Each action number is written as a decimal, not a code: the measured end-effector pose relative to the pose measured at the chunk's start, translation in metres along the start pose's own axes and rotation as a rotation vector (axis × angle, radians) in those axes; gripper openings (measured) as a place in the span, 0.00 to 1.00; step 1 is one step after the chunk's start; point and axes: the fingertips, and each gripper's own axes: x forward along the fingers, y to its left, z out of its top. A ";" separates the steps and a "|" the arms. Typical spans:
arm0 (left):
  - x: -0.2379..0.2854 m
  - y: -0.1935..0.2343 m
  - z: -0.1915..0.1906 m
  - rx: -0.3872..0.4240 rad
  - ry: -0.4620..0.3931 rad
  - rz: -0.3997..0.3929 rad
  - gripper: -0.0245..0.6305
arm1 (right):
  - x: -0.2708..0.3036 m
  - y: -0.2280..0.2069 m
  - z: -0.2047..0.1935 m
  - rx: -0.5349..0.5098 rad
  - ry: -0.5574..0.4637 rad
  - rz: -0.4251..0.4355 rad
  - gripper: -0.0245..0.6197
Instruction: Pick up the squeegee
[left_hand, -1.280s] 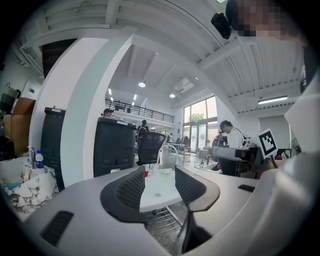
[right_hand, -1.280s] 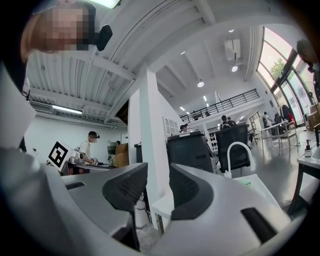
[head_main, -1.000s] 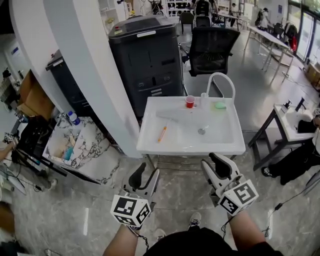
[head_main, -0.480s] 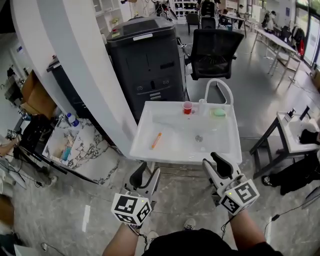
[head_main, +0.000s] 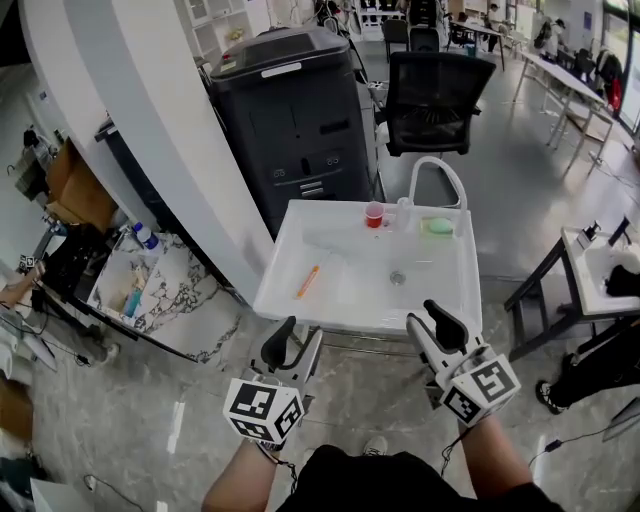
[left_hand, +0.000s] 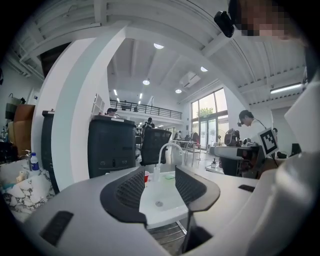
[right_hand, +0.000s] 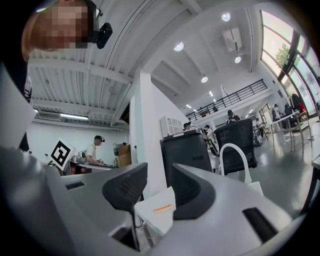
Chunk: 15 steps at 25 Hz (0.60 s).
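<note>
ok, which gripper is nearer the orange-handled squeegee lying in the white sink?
Left. The left gripper hangs just short of the sink's front rim, nearly in line with the squeegee. The right gripper is at that rim too, but well off to the squeegee's right.

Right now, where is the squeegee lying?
In the head view, the squeegee lies in the left half of the white sink, left of the drain.

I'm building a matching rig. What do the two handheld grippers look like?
Both are pale grey plastic. The left gripper and right gripper each have two curved jaws lined with black ribbed pads, and each carries a white cube printed with black square markers. The forearms are unsleeved; the person wears a dark top.
</note>
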 end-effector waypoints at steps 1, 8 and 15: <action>0.003 -0.001 -0.001 0.000 0.005 -0.001 0.33 | 0.000 -0.003 -0.001 0.003 0.001 0.000 0.27; 0.027 0.006 -0.007 -0.008 0.026 -0.003 0.34 | 0.013 -0.018 -0.006 0.022 0.013 -0.006 0.27; 0.053 0.028 -0.010 -0.016 0.033 -0.014 0.34 | 0.039 -0.030 -0.011 0.029 0.021 -0.021 0.27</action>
